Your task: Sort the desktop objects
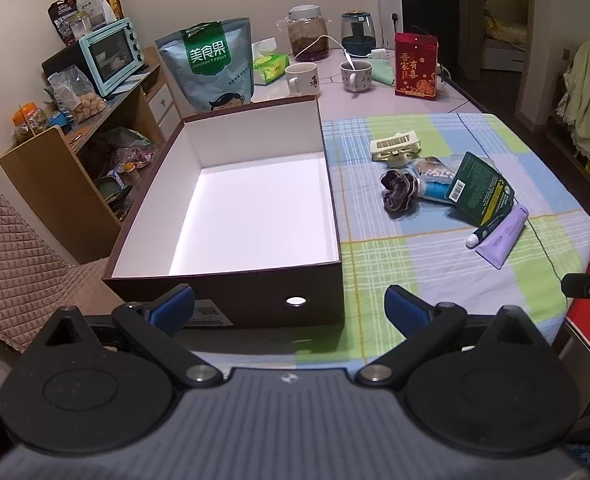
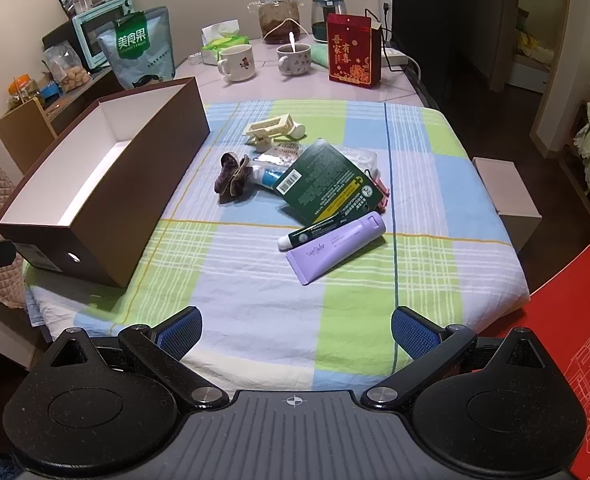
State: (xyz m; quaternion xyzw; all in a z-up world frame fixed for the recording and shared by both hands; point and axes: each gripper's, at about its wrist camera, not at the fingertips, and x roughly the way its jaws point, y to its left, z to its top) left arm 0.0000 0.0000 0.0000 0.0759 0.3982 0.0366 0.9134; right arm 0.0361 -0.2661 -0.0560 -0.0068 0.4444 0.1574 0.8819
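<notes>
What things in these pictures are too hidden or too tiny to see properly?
- Blue-and-white packet: right wrist view, mostly under the dark green packet; its kind is unclear.
- Small red thing: right wrist view, only an edge shows behind the green packet.
- Purple tube: left wrist view, its print is too small to read.
- Brown box: right wrist view, the near wall hides most of its floor.

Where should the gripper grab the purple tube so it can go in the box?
Probably across the middle of the purple tube, coming down from above with the right gripper, which is open. The tube lies flat on the checked cloth, so its two long sides are free. A small green tube lies alongside it, so grip nearer the flat crimped end.
</notes>
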